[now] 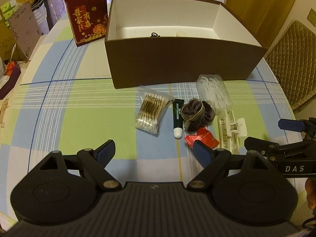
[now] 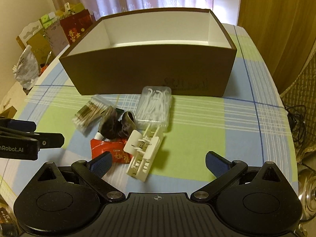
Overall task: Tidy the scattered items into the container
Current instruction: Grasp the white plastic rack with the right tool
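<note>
Checked cloth mid-frame: clutter before box, maybe 2 bits inside; L gripper, R gripper both splayed, empty.

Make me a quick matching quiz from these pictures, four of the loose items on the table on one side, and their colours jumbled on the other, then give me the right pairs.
Things:
1. hair claw clip
2. snack packet
3. small tube
4. scrunchie

Colours:
A. dark green with a white cap
B. cream white
C. dark brown
D. red

Pairs: 1-B, 2-D, 3-A, 4-C
</note>
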